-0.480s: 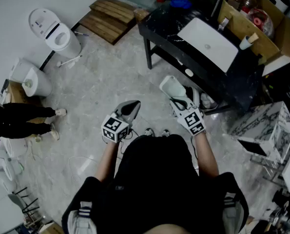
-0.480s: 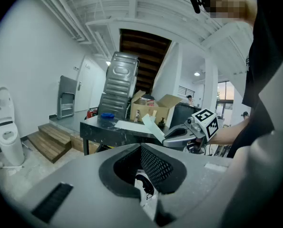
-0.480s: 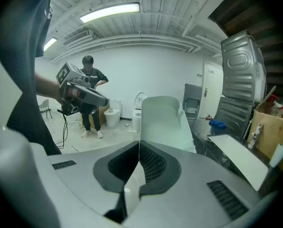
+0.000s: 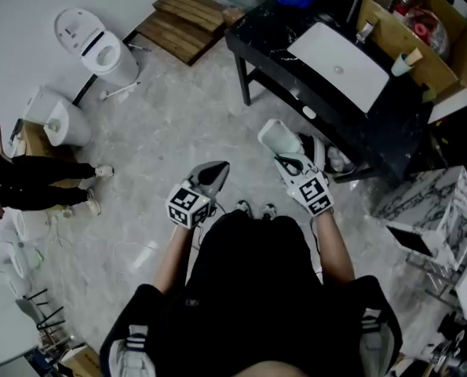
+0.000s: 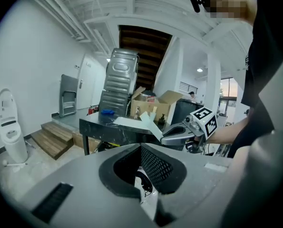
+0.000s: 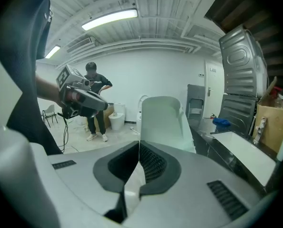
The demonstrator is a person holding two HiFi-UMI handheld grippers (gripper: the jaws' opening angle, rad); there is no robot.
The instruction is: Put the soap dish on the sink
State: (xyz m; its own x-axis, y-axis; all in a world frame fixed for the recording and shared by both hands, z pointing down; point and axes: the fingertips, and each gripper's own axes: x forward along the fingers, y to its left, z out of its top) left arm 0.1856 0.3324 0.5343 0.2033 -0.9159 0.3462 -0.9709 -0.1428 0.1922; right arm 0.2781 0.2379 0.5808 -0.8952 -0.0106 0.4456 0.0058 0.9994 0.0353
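With our right gripper [image 4: 290, 160] clamped on the soap dish [image 4: 279, 138] and our left gripper [image 4: 210, 176] closed empty, we should carry it level to the sink [image 4: 339, 65] at 1 o'clock on the counter [image 4: 268, 38], releasing only once it sits flat.

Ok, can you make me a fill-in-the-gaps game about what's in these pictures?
1. The soap dish is pinched in the ____ gripper.
2. The left gripper is shut and holds ____.
3. The white sink is set in a counter coloured ____.
Missing words: right; nothing; black.
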